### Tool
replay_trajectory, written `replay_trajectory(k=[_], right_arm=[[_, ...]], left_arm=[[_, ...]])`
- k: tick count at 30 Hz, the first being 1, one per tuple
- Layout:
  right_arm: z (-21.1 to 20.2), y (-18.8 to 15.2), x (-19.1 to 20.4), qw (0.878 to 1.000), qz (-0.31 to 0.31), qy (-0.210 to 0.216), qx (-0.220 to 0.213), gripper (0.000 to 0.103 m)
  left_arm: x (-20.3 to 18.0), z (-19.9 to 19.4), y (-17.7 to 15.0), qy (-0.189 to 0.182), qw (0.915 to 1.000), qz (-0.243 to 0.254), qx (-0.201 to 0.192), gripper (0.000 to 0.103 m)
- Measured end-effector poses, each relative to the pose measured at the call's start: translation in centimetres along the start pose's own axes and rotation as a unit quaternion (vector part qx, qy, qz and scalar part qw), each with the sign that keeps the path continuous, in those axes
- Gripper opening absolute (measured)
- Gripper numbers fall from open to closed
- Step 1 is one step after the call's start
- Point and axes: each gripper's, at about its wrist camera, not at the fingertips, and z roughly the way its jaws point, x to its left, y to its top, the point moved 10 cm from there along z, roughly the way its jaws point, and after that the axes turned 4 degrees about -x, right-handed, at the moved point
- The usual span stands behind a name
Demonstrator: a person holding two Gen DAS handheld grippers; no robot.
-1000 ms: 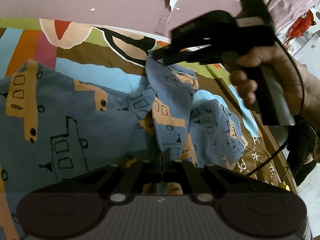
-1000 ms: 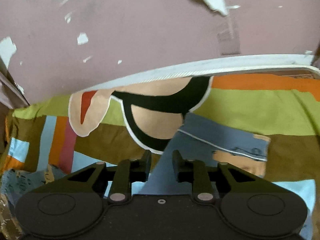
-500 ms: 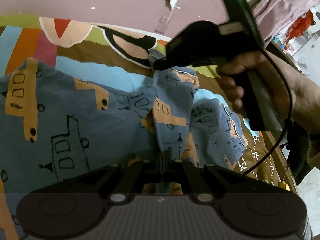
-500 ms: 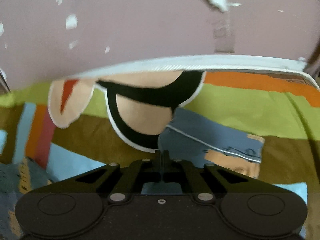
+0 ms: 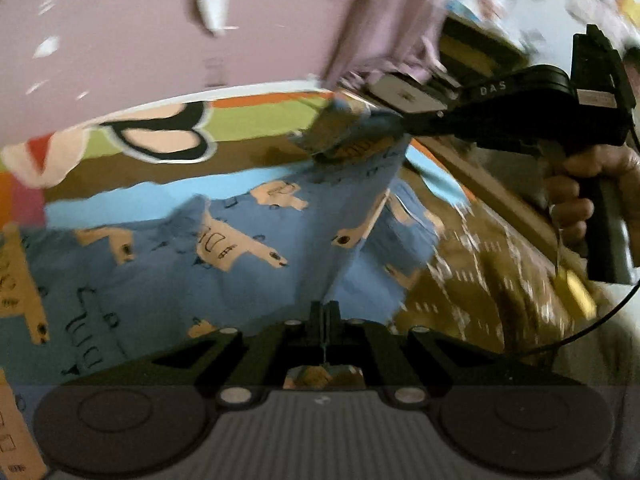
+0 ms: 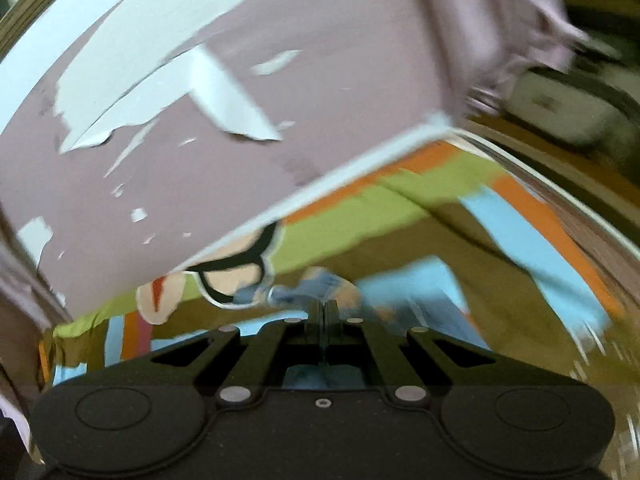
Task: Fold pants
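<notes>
While stretched above the bedspread, pants pinched by shut left claw and shut right claw; hard tug risks slipping thin cloth free.

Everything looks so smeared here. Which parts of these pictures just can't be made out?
- Right wrist view: the pants are a blurred scrap at the right gripper.
- Left wrist view: the left gripper hides the cloth it pinches.
- Left wrist view: the shelf clutter is smeared.
- Neither view shows the whole pants.

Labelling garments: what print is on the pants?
Blue fabric pants with orange-tan vehicle drawings outlined in black; left wrist view.
</notes>
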Motion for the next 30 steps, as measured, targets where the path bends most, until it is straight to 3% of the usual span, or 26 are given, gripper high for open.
replay_trajectory(k=[4, 8, 10, 11, 13, 15, 18, 23, 26, 30], right_arm=[[-1.0, -4.2, -4.3, 0.997, 0.062, -0.027, 0.021, 0.0], [-0.6, -7.6, -5.8, 0.996, 0.069, -0.041, 0.042, 0.0], [-0.7, -8.5, -5.9, 0.996, 0.046, -0.055, 0.046, 0.011], [-0.8, -8.8, -5.9, 0.997, 0.031, -0.061, 0.046, 0.02], [-1.2, -9.2, -6.1, 0.996, -0.007, -0.077, 0.04, 0.028], [-1.4, -9.4, -6.1, 0.995, -0.029, -0.092, 0.031, 0.045], [-1.8, -8.8, -5.5, 0.993, -0.061, -0.101, 0.004, 0.067], [-1.8, -8.6, -2.7, 0.981, -0.166, -0.1, -0.024, 0.085], [-1.1, -9.0, -1.2, 0.967, -0.232, -0.1, -0.037, 0.09], [0.1, -9.9, 0.8, 0.939, -0.325, -0.101, -0.052, 0.096]], left_arm=[[-1.5, 1.2, -1.7, 0.001, 0.9981, 0.052, 0.034, 0.0], [-1.4, 2.2, -2.8, -0.008, 0.997, 0.046, 0.061, 0.0], [-1.1, 2.3, -2.9, -0.022, 0.9971, 0.025, 0.069, 0.001], [-1.0, 2.2, -3.0, -0.03, 0.9968, 0.015, 0.073, 0.004], [-0.8, 2.0, -3.0, -0.042, 0.9959, 0.004, 0.08, 0.014], [-0.7, 1.9, -2.8, -0.053, 0.9949, -0.001, 0.086, 0.038], [-1.2, 1.6, -1.8, -0.062, 0.9943, 0.012, 0.087, 0.063], [-1.2, 1.6, 2.3, -0.056, 0.9966, 0.007, 0.06, 0.085], [-0.4, 2.9, 5.5, -0.043, 0.9982, -0.008, 0.041, 0.09], [0.7, 6.3, 8.8, -0.021, 0.999, -0.023, 0.03, 0.091]])
